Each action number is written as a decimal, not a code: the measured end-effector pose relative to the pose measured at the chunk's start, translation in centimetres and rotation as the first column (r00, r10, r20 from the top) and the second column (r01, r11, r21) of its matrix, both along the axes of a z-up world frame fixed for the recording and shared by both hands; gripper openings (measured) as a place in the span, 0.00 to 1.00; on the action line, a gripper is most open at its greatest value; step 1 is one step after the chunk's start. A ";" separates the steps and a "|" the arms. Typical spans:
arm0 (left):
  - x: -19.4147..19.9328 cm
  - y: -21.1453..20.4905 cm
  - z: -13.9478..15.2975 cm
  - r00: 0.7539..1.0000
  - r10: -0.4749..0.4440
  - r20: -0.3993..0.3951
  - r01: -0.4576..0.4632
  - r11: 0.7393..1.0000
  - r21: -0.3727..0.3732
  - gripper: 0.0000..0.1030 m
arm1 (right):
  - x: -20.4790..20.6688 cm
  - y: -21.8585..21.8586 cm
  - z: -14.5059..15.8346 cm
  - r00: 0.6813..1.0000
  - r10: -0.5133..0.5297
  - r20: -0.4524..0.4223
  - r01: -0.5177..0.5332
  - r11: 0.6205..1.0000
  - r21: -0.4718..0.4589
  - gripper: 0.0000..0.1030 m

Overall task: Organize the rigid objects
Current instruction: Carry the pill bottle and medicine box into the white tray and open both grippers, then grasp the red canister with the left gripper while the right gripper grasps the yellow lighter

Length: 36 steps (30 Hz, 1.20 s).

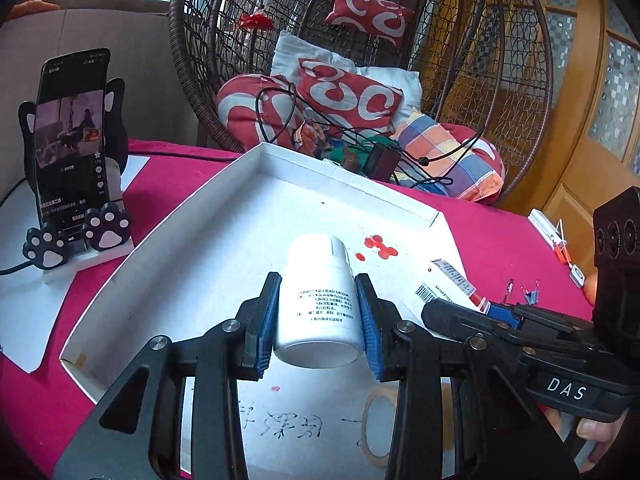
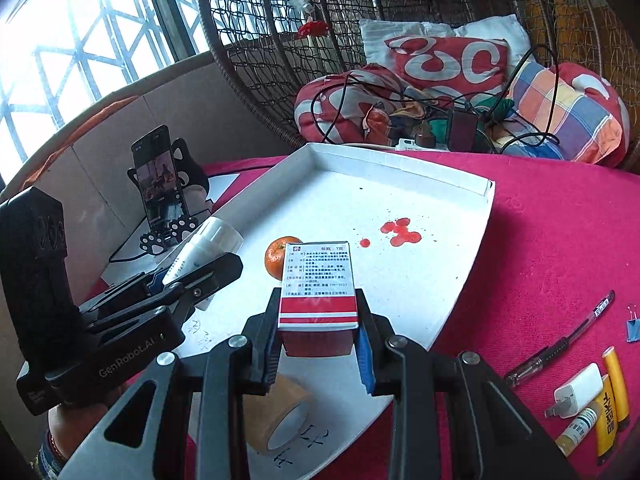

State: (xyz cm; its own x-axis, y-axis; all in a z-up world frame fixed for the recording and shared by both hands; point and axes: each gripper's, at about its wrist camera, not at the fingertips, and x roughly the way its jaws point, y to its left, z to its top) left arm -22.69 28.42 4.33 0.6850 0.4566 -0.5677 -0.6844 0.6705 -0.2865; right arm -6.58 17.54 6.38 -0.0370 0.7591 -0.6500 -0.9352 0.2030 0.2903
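My left gripper (image 1: 318,312) is shut on a white pill bottle (image 1: 318,300), held lying back with its cap pointing away, above the white tray (image 1: 248,184). In the right wrist view that bottle (image 2: 208,244) shows at the left, in the left gripper (image 2: 192,276). My right gripper (image 2: 318,332) is shut on a red-and-white medicine box (image 2: 318,280) over the same tray (image 2: 440,280). In the left wrist view the right gripper (image 1: 492,314) comes in from the right with the box (image 1: 452,278). An orange tangerine (image 2: 276,256) lies on the tray behind the box.
A roll of brown tape (image 2: 276,416) lies on the tray near me. Red stains (image 2: 400,232) mark the tray floor. On the pink cloth to the right are a pen (image 2: 560,344), a charger plug (image 2: 576,396), small bottles (image 2: 608,408) and a binder clip (image 2: 633,328). A phone on a paw stand (image 1: 72,152) stands at the left.
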 end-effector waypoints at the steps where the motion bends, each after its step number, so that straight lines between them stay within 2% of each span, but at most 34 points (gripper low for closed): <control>1: -0.1 0.1 0.0 1.000 0.001 0.007 -0.001 1.000 -0.006 0.35 | 0.1 -0.1 -0.3 1.000 -0.003 -0.013 0.003 1.000 0.002 0.32; 3: -0.2 0.1 -0.1 1.000 0.010 0.008 -0.010 1.000 -0.012 0.39 | 0.3 -0.2 -0.7 0.999 -0.016 -0.034 0.016 1.000 0.010 0.32; 4: -0.2 0.1 -0.1 1.000 0.018 0.005 -0.018 1.000 -0.013 0.42 | 0.4 -0.4 -0.8 0.999 -0.017 -0.045 0.018 1.000 0.016 0.36; 5: -0.2 0.1 -0.1 1.000 0.030 -0.001 -0.030 0.999 -0.013 0.56 | 0.5 -0.6 -0.8 0.999 -0.028 -0.045 0.029 0.999 0.020 0.49; 6: -0.3 0.0 -0.1 0.999 0.043 -0.006 -0.043 0.999 -0.008 0.75 | 0.5 -0.9 -0.6 0.998 -0.038 -0.043 0.039 0.999 0.031 0.59; 7: -0.4 -0.2 0.0 0.999 0.053 -0.004 -0.053 0.999 0.001 0.79 | 0.6 -1.3 -0.4 0.998 -0.044 -0.045 0.047 0.998 0.049 0.82; 8: -0.5 -0.4 0.1 0.998 0.058 0.005 -0.058 0.998 0.011 0.81 | 0.7 -1.9 -0.1 0.998 -0.055 -0.044 0.058 0.996 0.071 0.93; 10: -0.7 -0.6 0.5 0.997 0.073 0.011 -0.073 0.997 0.032 0.85 | 0.8 -3.0 0.8 0.997 -0.075 -0.029 0.078 0.991 0.113 0.98; 12: -0.9 -1.2 0.9 0.996 0.093 0.018 -0.094 0.994 0.063 1.00 | 0.7 -4.1 1.7 0.996 -0.085 -0.015 0.087 0.984 0.154 1.00; 17: -2.1 -3.0 2.7 0.992 0.103 0.074 -0.111 0.988 0.106 1.00 | 1.0 -7.4 3.0 0.995 -0.100 -0.004 0.099 0.971 0.219 1.00; 21: -2.9 -5.4 4.0 0.990 0.074 0.122 -0.091 0.986 0.140 1.00 | 2.1 -9.9 3.4 0.989 -0.146 -0.031 0.149 0.956 0.251 1.00; 25: -2.3 -8.1 4.8 0.992 -0.016 0.126 -0.005 0.986 0.165 1.00 | 3.7 -12.5 4.3 0.976 -0.213 -0.051 0.218 0.930 0.296 1.00; 29: -0.7 -11.0 5.0 0.987 -0.128 0.097 0.107 0.974 0.197 1.00 | 5.5 -15.2 5.0 0.956 -0.284 -0.073 0.291 0.896 0.336 1.00; 32: 0.8 -13.5 4.6 0.968 -0.240 0.070 0.222 0.955 0.199 1.00 | 6.8 -17.0 4.8 0.940 -0.328 -0.093 0.339 0.875 0.346 1.00; 36: 3.6 -17.3 3.1 0.919 -0.393 -0.018 0.391 0.907 0.157 1.00 | 8.8 -19.4 4.1 0.911 -0.396 -0.111 0.410 0.846 0.341 1.00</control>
State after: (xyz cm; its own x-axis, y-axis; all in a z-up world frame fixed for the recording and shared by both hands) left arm -19.04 11.07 7.45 0.8339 0.2308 -0.5014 -0.3541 0.9205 -0.1652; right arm 2.22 -1.86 10.50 0.3040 0.8885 -0.3438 -0.7810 0.4391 0.4442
